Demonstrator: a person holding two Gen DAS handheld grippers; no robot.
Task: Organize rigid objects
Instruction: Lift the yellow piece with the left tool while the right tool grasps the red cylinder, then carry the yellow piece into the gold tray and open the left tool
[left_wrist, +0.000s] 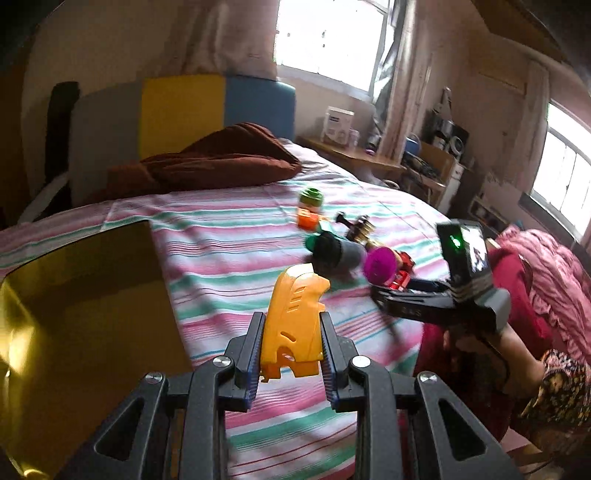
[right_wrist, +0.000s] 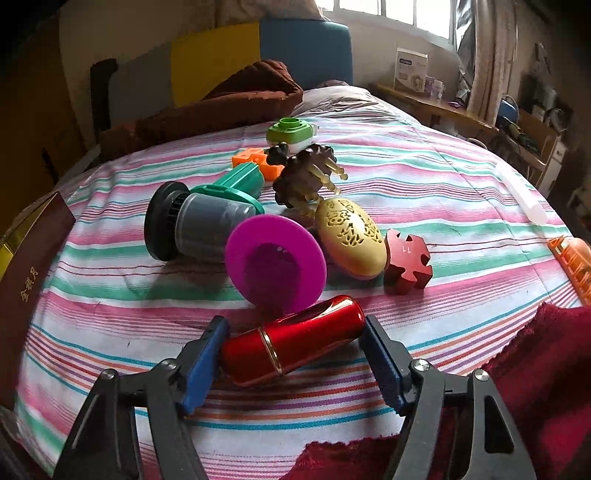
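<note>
My left gripper (left_wrist: 291, 322) is shut on a yellow plastic shell piece (left_wrist: 295, 306), held up above the striped bedsheet (left_wrist: 229, 236). On the sheet lies a glossy red metal cylinder (right_wrist: 295, 339), aslant between the fingers of my right gripper (right_wrist: 294, 326), whose blue pads meet its two ends. Just beyond it is a heap: a purple cup (right_wrist: 275, 258), a grey jar with a black lid (right_wrist: 199, 225), a gold perforated oval case (right_wrist: 351, 240), a red wooden puzzle piece (right_wrist: 406, 266) and a brown claw clip (right_wrist: 303, 177). The left wrist view shows the right gripper (left_wrist: 424, 299) at that heap.
A gold box (left_wrist: 74, 314) stands open at the bed's left edge, with a maroon lid (right_wrist: 29, 266) beside it. A green-and-white block (right_wrist: 291, 133) and an orange block (right_wrist: 255, 158) lie farther back. A brown blanket (left_wrist: 207, 162) lies at the headboard and red cloth (right_wrist: 535, 369) at the right.
</note>
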